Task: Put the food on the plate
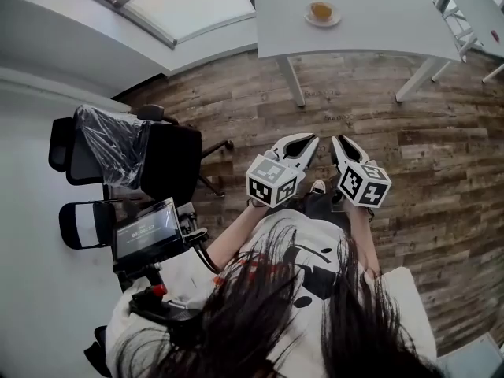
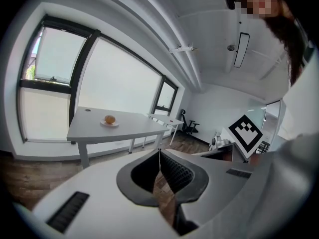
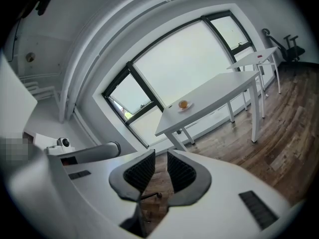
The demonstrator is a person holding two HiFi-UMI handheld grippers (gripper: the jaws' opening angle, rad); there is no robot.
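Note:
A round orange-brown piece of food (image 1: 320, 9) lies on a small white plate (image 1: 332, 20) on the white table (image 1: 378, 22) ahead, far from both grippers. In the left gripper view the food (image 2: 109, 119) and plate (image 2: 115, 124) sit small on the table's near end. From the right gripper view the food (image 3: 183, 104) shows on its plate (image 3: 188, 107) as well. I hold both grippers close to my body over the wooden floor. The left gripper (image 1: 309, 140) (image 2: 159, 152) is shut and empty. The right gripper (image 1: 337, 140) (image 3: 160, 154) is shut with nothing between its pads.
Black office chairs (image 1: 169, 160), one wrapped in plastic (image 1: 110, 144), stand at my left beside a device with a screen (image 1: 146, 231). A second white table (image 1: 480, 2) is at the far right. Large windows (image 2: 114, 83) run behind the tables.

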